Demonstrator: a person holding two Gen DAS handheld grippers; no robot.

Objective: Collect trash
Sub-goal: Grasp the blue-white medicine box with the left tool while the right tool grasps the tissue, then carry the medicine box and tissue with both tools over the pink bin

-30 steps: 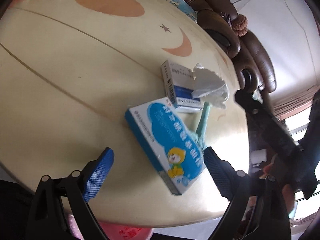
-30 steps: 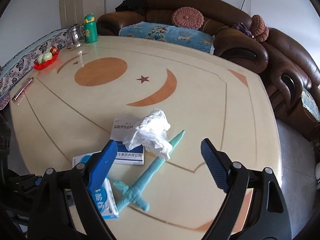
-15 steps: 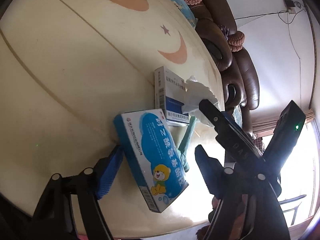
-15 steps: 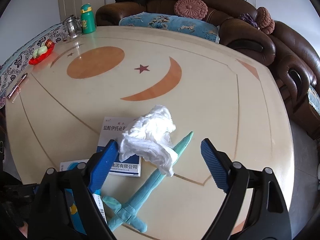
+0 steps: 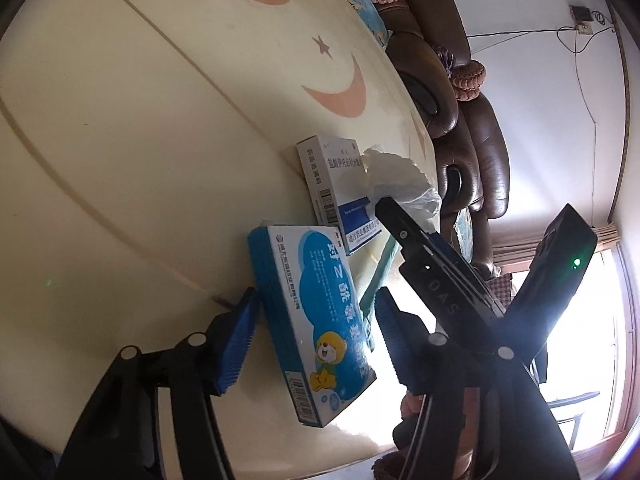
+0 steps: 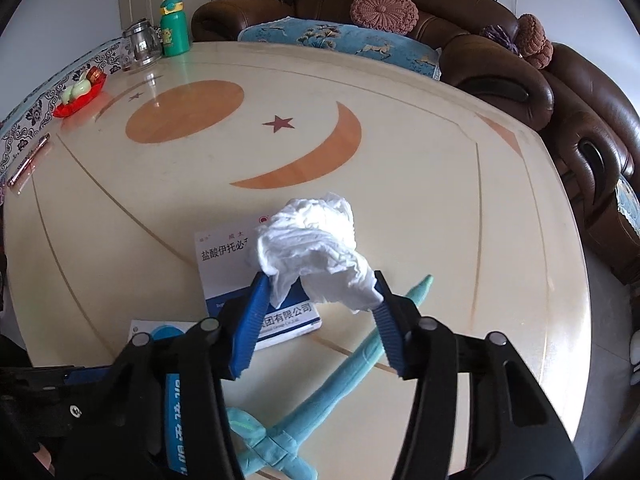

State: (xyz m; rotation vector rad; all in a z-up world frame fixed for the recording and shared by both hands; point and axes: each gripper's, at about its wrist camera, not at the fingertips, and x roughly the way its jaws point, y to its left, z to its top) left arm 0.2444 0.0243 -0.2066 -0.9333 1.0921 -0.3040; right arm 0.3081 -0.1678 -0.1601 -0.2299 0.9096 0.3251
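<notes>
Left wrist view is showing the left gripper (image 5: 312,332) straddling a blue cardboard medicine box with a cartoon bear (image 5: 316,320), its ribbed blue pads sitting on either side of the box's long edges. The near pad is touching the box wall; whether the far pad is pressing on the box, I cannot tell. The box is lying at the near edge of the cream round table with orange moon and star inlays (image 5: 140,140). Just beyond it a white and blue medicine box with black print (image 5: 332,184) is lying flat, and a crumpled white tissue (image 5: 396,176) is sitting on that box's far end.

Right wrist view is showing the right gripper (image 6: 316,312) closing in around the tissue's lower end, the pads brushing the paper on both sides with the jaws still partly spread rather than pressed together. The tissue is resting half on the white and blue box, half over a teal soft toy sword (image 6: 360,364) that is lying diagonally across the tabletop. The black frame of the right gripper is crossing the left camera's picture, just beside the tissue.

At the table's far side a green drinking bottle (image 6: 175,26), a glass jar (image 6: 140,46) and a red dish of small items (image 6: 80,94) are standing near a brown leather sofa (image 6: 520,72).
</notes>
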